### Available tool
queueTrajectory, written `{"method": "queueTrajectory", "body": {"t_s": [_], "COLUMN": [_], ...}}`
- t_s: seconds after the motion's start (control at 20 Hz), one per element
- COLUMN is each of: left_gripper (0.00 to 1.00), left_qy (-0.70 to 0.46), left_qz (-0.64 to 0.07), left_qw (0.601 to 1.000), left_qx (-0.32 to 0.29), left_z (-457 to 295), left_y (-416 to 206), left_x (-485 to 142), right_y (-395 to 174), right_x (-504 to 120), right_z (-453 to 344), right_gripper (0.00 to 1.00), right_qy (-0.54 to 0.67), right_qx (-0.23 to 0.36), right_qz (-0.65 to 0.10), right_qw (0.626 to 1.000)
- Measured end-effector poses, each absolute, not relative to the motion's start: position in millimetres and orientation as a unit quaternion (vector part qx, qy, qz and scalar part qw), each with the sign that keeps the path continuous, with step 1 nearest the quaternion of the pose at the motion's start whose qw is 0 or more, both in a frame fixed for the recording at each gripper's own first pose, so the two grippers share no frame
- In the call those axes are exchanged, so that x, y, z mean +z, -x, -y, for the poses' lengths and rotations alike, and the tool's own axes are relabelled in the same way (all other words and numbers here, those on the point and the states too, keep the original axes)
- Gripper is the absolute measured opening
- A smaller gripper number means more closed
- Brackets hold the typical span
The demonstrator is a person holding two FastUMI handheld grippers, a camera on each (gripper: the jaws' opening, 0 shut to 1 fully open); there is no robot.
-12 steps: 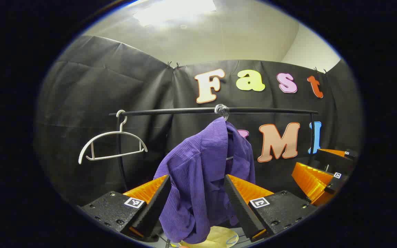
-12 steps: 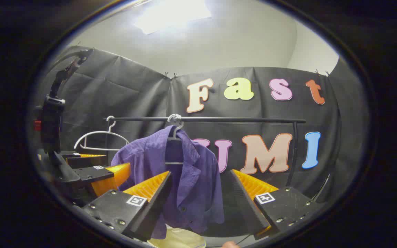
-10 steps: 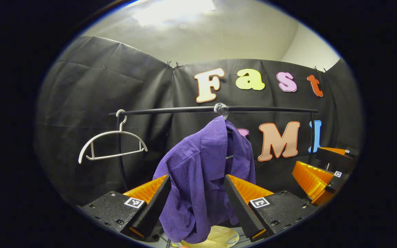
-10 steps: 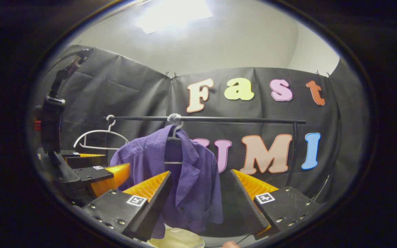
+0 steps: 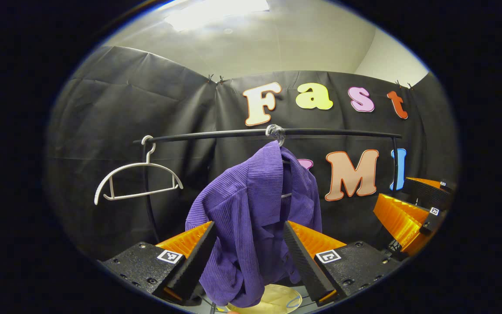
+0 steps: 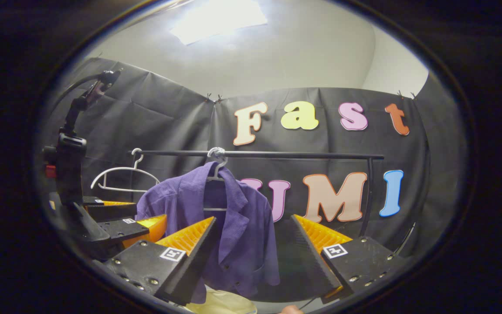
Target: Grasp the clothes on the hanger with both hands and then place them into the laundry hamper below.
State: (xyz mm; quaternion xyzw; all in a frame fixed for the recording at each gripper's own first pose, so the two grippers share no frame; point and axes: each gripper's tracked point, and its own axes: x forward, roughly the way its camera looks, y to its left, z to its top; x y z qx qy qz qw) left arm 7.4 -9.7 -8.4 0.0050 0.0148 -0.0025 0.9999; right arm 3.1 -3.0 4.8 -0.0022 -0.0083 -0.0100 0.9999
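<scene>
While both tools gape wide, ribbed purple shirt (image 5: 251, 218) drapes from a thin hanger (image 6: 216, 168).

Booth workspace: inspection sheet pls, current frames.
Surface: nothing seen.
Job's things: purple shirt hangs on a hanger from the black rail; pale hamper shows below it.
Clutter: empty white hanger at the rail's left end.
Grippers: left claw open, shirt between its fingers, no press seen; right claw open, short of the shirt.
Cables: nothing seen.
Surroundings: black cloth wall, white ceiling, ceiling light.
</scene>
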Motion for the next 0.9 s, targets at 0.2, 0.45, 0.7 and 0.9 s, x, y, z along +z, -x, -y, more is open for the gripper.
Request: {"method": "queueTrajectory", "body": {"t_s": [0.2,0.45,0.7,0.9], "left_gripper": [0.92,0.92,0.92,0.82], "left_qy": [-0.011,-0.019,-0.036,-0.043], "left_qz": [-0.023,-0.048,-0.074,-0.093], "left_qw": [1.000,0.998,0.996,0.993], "left_qx": [0.004,0.024,0.041,0.051], "left_z": [9.8,2.1,-2.4,-6.0], "left_y": [-18.5,-41.9,-65.1,-77.2], "left_x": [-17.8,-44.2,-74.2,-90.2], "right_y": [-6.4,-7.9,-8.5,-12.3], "right_x": [3.6,4.0,5.4,5.7], "right_z": [4.7,6.7,8.8,12.5], "right_gripper": [0.94,0.98,0.99,0.99], "right_qy": [-0.001,0.011,0.023,0.027], "right_qx": [-0.017,-0.026,-0.038,-0.049], "right_qz": [0.006,0.004,0.005,0.003], "right_qw": [1.000,1.000,0.999,0.998]}}
